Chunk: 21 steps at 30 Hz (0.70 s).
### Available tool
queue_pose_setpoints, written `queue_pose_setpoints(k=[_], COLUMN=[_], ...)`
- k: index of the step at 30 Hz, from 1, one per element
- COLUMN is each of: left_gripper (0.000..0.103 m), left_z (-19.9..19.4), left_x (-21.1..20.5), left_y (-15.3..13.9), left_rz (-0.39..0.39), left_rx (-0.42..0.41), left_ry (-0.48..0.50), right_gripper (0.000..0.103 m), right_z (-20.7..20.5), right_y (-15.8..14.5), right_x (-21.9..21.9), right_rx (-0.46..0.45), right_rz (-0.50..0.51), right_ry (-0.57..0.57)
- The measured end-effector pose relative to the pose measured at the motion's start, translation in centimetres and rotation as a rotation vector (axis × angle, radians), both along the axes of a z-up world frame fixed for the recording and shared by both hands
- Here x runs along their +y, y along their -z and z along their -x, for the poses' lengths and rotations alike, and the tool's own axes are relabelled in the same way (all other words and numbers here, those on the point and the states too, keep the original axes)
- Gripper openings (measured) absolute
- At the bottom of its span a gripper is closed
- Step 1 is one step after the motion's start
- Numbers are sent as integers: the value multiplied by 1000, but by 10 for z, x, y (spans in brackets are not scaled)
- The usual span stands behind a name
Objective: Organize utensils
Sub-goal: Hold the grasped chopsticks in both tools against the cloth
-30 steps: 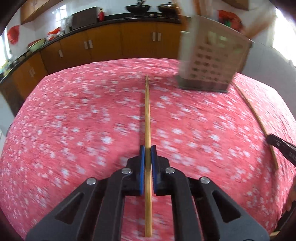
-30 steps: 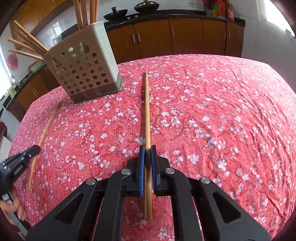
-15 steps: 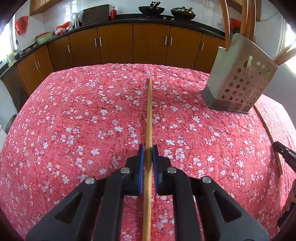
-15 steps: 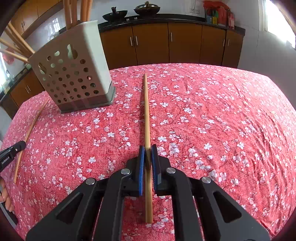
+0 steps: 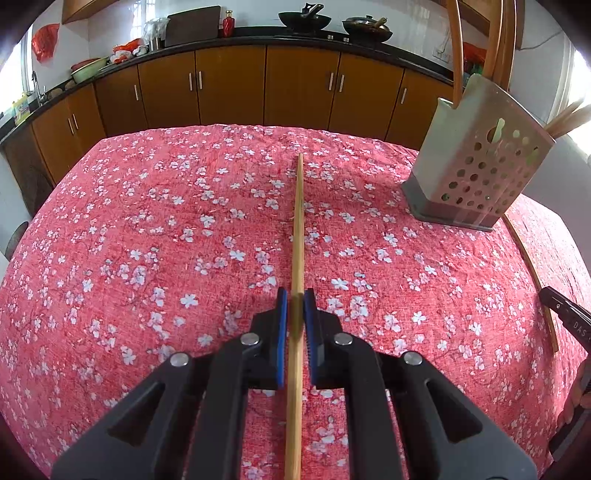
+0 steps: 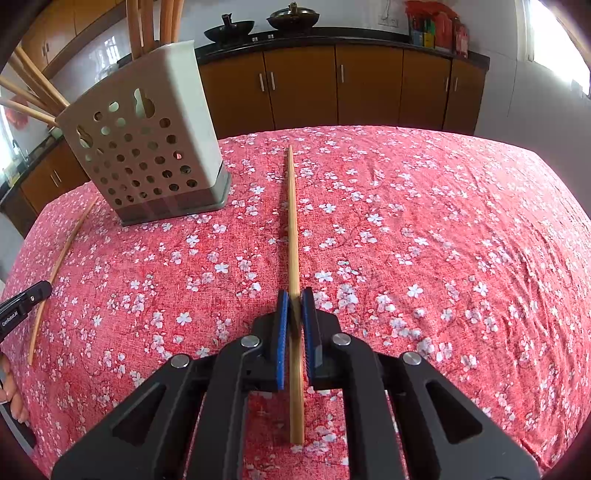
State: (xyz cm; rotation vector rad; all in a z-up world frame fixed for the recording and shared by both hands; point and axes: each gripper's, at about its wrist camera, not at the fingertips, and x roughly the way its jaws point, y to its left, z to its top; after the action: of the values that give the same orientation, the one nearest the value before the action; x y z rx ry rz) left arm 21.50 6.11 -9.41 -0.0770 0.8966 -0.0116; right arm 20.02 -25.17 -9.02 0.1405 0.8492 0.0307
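- It was a home kitchen.
- Brown wooden cabinets [image 5: 229, 88] ran under a dark worktop [image 5: 295, 37].
- Woks [image 5: 304, 18] sat on the stove.
- A floral red tablecloth [image 6: 443, 240] covered the counter.

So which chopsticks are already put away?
The chopsticks standing in the perforated holder; the other two are clamped in the left gripper and right gripper.

Utensil holder [image 6: 147, 144], perforated: 1.
Grippers: 2, left gripper [image 5: 296, 314] and right gripper [image 6: 294, 308].
Chopsticks outside the holder: 2, left chopstick [image 5: 298, 236] to the holder's left, right chopstick [image 6: 292, 229] to its right.
Chopsticks standing in the holder [image 6: 151, 22]: several; exact count cannot be told.
Woks [image 5: 304, 18] on the counter behind the holder: 2.
Floral tablecloth [image 5: 147, 240]: 1.
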Motion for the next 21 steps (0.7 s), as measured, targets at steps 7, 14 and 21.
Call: queue_pose_setpoints(k=[7,14,21], left_gripper=[11,11,12], left_z=[1,-1,-1], left_x=[-1,-1,-1], left_y=[0,0,0], left_rz=[5,4,5], left_rx=[0,0,0], left_ry=[-2,-3,-4], right_gripper=[9,9,9], right_z=[0,0,3], right_y=[0,0,1], right_x=[0,0,-1], right_rx=[0,0,1], right_rz=[0,0,-1], right_ry=[1,2,4])
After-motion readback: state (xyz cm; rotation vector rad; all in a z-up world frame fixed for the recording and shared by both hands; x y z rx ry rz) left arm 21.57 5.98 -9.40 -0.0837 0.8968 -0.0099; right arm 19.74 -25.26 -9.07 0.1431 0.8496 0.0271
